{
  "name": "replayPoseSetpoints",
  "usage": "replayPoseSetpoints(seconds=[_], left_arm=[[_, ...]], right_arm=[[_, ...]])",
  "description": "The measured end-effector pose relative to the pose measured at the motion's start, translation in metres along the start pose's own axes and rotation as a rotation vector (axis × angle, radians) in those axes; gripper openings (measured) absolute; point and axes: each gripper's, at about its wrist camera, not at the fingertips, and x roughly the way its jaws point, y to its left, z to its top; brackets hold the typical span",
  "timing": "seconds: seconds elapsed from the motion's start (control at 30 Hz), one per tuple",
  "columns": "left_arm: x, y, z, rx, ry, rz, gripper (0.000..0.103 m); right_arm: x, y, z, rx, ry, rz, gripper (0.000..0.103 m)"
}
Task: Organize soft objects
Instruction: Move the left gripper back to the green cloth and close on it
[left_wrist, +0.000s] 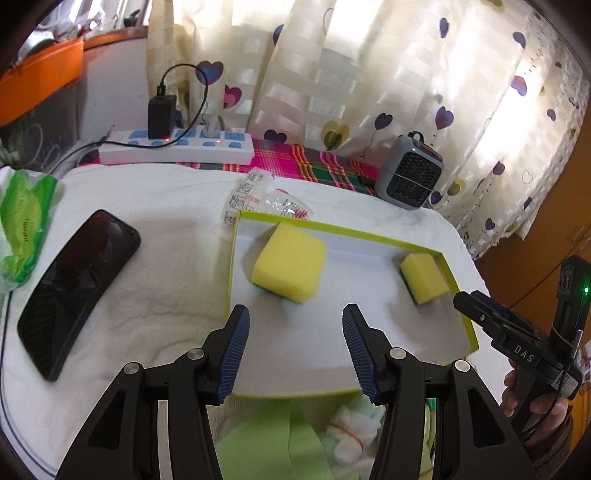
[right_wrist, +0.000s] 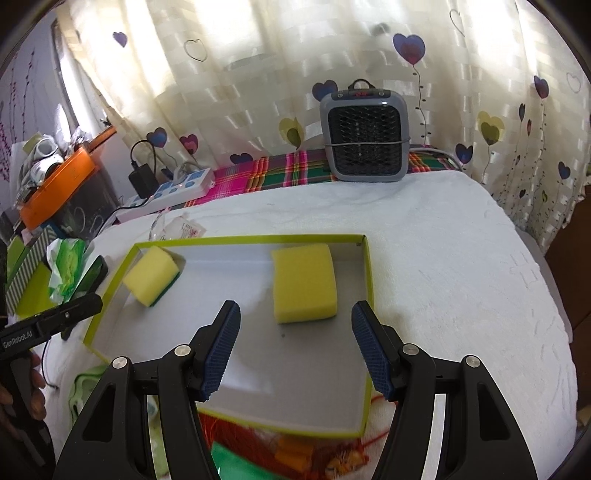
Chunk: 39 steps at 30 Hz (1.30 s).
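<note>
Both of your grippers hang over the near part of the shallow green-rimmed tray (left_wrist: 458, 286), which sits on the white towel (left_wrist: 159, 192), and both are empty: the left gripper (left_wrist: 295, 354) has its ribbed blue pads spread wide with nothing between them, and the right gripper (right_wrist: 295, 350) stands just as wide apart, also bare. Two sponges lie inside the tray. The left sponge (left_wrist: 290, 262) rests in the far-left part of the tray, slightly turned, its yellow foam up and a thin green scouring layer showing underneath. The right sponge (right_wrist: 304, 282) lies toward the far-right side, close to the tray's right wall, yellow face up and roughly square to your right gripper. Expect both to be very light, springy and easily squashed, so I would judge that a gentle squeeze is enough; press hard and the foam will buckle and may spring out or twist. Take each one across its two long yellow sides, low enough for the pads to catch the firmer green layer where there is one. The foam should grip the ribbed pads well, so slipping is unlikely. The tray looks like thin card and may shift or tip if you nudge its rim, so come down from above rather than sliding in.
</note>
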Motion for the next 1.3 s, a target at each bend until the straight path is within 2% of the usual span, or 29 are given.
replayPoseSetpoints(seconds=[0.2, 0.3, 0.5, 0.63, 0.97, 1.3], left_arm=[[-0.020, -0.009, -0.016, 0.037, -0.027, 0.018, 0.052], [-0.029, -0.014, -0.025, 0.061, -0.041, 0.054, 0.052], [-0.040, -0.014, -0.044, 0.066, -0.039, 0.076, 0.052], [-0.051, -0.011, -0.058, 0.053, -0.054, 0.052, 0.052], [-0.074, 0.007, -0.085, -0.008, -0.089, 0.058, 0.054], [-0.081, 0.021, -0.107, -0.055, -0.103, 0.008, 0.056]], right_arm=[[-0.015, 0.006, -0.014, -0.013, -0.012, 0.006, 0.064], [-0.022, 0.009, -0.022, -0.016, -0.019, 0.010, 0.064], [-0.032, 0.015, -0.039, -0.015, -0.013, 0.031, 0.064], [-0.041, 0.020, -0.050, -0.014, -0.020, 0.049, 0.064], [-0.057, 0.025, -0.078, 0.003, -0.021, 0.099, 0.064], [-0.063, 0.044, -0.101, -0.039, 0.002, 0.155, 0.066]])
